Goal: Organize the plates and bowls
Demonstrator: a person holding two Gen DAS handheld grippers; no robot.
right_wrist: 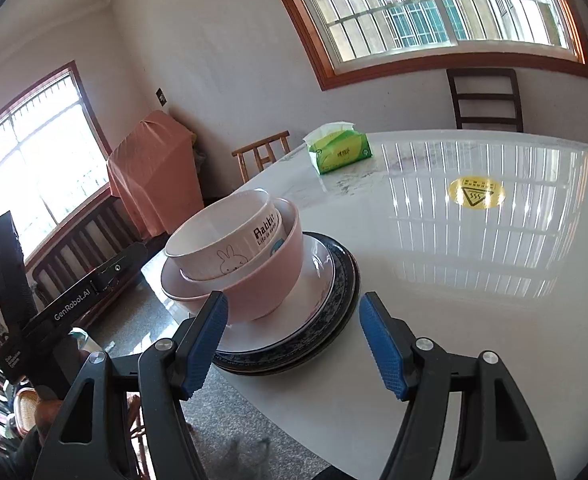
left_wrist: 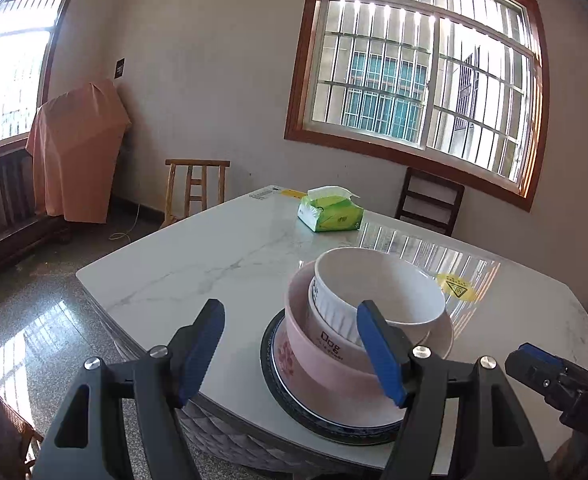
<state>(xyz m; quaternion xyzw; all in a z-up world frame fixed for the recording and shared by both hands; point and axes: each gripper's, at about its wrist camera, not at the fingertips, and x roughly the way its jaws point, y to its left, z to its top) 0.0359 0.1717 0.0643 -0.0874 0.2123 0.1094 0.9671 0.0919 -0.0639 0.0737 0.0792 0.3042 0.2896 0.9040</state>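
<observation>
A stack stands near the corner of the white marble table (left_wrist: 214,264): dark-rimmed plates (right_wrist: 346,280) at the bottom, a white plate (right_wrist: 318,280) on them, then a pink bowl (left_wrist: 314,356) (right_wrist: 270,284) with tilted white bowls (left_wrist: 382,284) (right_wrist: 222,240) nested inside. My left gripper (left_wrist: 290,312) hovers just before the stack, open, nothing between its pads. My right gripper (right_wrist: 294,300) is open too, close to the plates' near rim and empty. Each gripper shows at the edge of the other's view: the right gripper (left_wrist: 534,368) and the left gripper (right_wrist: 54,300).
A green tissue pack (left_wrist: 330,214) (right_wrist: 340,152) lies at the far side of the table, and a yellow warning sticker (left_wrist: 456,286) (right_wrist: 476,193) is on its top. A dark chair (left_wrist: 430,200) and a wooden stool (left_wrist: 196,188) stand beyond the table.
</observation>
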